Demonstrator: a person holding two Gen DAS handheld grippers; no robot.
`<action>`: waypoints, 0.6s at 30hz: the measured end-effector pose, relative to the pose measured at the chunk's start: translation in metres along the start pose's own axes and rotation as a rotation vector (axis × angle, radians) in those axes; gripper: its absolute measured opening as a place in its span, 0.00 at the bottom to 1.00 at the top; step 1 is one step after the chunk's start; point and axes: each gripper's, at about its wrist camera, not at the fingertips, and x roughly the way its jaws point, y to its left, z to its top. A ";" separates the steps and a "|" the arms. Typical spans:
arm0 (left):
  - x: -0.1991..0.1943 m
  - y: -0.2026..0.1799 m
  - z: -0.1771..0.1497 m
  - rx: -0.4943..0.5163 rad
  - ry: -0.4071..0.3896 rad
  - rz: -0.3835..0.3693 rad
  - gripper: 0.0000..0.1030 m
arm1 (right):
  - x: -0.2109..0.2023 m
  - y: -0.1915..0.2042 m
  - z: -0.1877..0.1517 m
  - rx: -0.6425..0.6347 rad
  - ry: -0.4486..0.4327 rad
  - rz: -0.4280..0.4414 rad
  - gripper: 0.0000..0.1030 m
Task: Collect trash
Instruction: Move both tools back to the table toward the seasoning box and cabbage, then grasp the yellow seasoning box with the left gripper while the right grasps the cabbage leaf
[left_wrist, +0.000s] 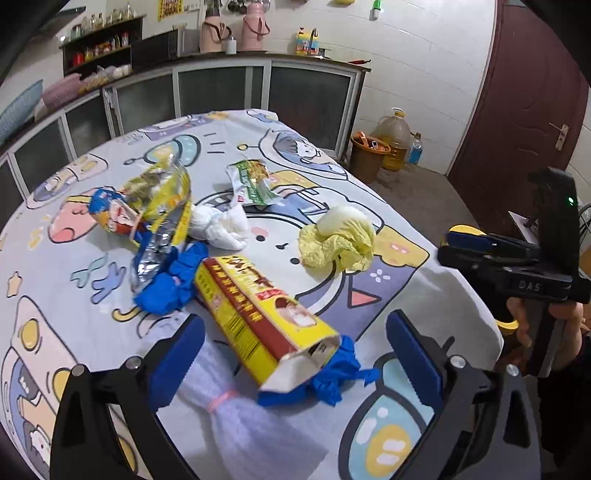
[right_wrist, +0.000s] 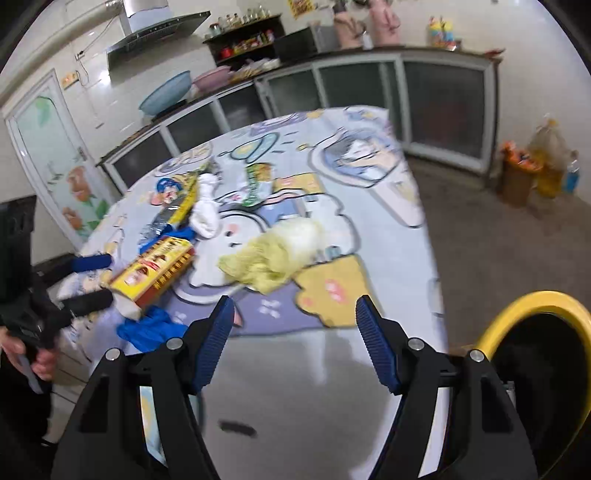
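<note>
Trash lies on a cartoon-print tablecloth: a yellow and red carton, crumpled blue gloves, a foil snack bag, white tissue, a green wrapper and a yellow cabbage leaf. My left gripper is open, its fingers on either side of the carton's open end. My right gripper is open and empty, above the table's near edge, short of the cabbage leaf. It also shows at the right of the left wrist view. The carton lies left of it.
A yellow-rimmed black bin stands at the table's near right. A brown waste basket, an oil jug and a bottle stand on the floor by the cabinets. A dark red door is at the right.
</note>
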 end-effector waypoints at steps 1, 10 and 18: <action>0.003 -0.001 0.002 -0.005 0.010 -0.003 0.92 | 0.006 0.002 0.004 -0.004 0.008 0.007 0.63; 0.036 0.007 0.015 -0.050 0.107 0.003 0.92 | 0.039 0.012 0.023 -0.021 0.054 0.054 0.64; 0.043 0.020 0.020 -0.101 0.125 -0.004 0.92 | 0.046 -0.007 0.031 0.067 0.049 0.049 0.64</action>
